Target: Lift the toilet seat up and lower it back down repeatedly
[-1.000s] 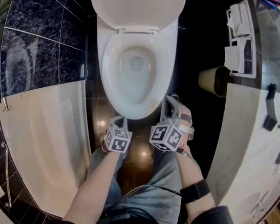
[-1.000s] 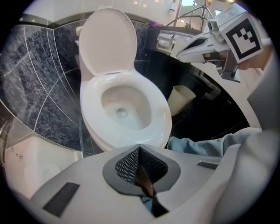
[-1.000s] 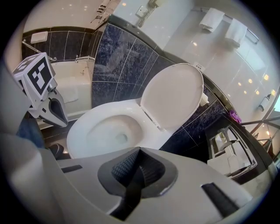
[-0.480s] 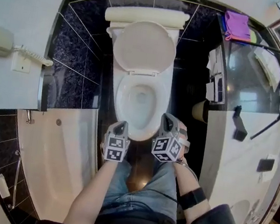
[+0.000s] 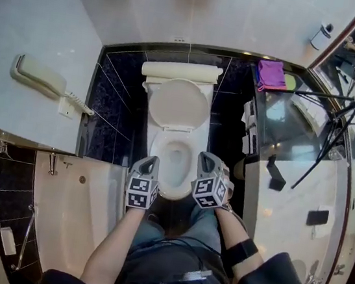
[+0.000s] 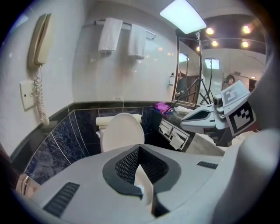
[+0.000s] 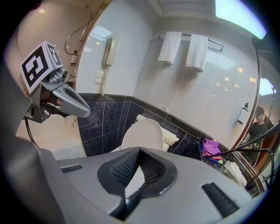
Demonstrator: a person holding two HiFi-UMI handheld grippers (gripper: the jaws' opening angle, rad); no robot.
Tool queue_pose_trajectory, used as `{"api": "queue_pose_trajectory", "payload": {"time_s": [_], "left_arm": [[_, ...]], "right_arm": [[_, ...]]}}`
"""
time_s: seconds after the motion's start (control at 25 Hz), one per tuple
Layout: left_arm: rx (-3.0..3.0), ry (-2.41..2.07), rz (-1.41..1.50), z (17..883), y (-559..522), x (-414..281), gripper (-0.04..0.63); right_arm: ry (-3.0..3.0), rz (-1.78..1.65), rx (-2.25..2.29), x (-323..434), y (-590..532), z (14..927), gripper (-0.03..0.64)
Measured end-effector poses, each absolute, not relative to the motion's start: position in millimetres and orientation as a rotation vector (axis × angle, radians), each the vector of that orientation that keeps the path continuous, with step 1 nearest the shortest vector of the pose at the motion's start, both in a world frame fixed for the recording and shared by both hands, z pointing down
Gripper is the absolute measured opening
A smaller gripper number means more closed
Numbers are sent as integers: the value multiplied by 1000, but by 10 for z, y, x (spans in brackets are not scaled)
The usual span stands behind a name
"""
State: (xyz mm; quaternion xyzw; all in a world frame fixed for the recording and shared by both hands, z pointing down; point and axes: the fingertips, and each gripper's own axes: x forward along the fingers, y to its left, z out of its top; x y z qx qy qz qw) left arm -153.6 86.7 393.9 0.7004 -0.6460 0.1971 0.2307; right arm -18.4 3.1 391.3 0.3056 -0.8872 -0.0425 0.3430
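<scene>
White porcelain in the head view: the toilet seat (image 5: 178, 105) stands raised against the cistern, and I can't tell seat from lid. My left gripper (image 5: 151, 162) and right gripper (image 5: 205, 158) flank the front of the bowl (image 5: 173, 170). In the left gripper view my fingertips meet, holding nothing, with the seat (image 6: 122, 131) upright beyond. In the right gripper view my fingertips are also together and empty, partly hiding the seat (image 7: 144, 133).

Left gripper (image 5: 152, 162) hovers just left of the toilet bowl's (image 5: 176, 159) front rim, jaws together, empty; right gripper (image 5: 203, 156) just right of that rim, jaws likewise closed on nothing; left forearm (image 5: 113, 247) and right forearm (image 5: 232, 226) reach forward, grippers tilted downward.
</scene>
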Motion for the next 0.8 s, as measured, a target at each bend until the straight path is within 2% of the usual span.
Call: {"api": "queue_pose_trajectory", "payload": {"time_s": [0.4, 0.8], "left_arm": [[2011, -1866, 450, 3055, 900, -1590, -3], [2068, -1897, 492, 2967, 924, -1563, -2]], "right_arm": [[-2394, -76, 837, -5, 150, 3387, 20], [-2376, -69, 859, 126, 132, 3350, 20]]}}
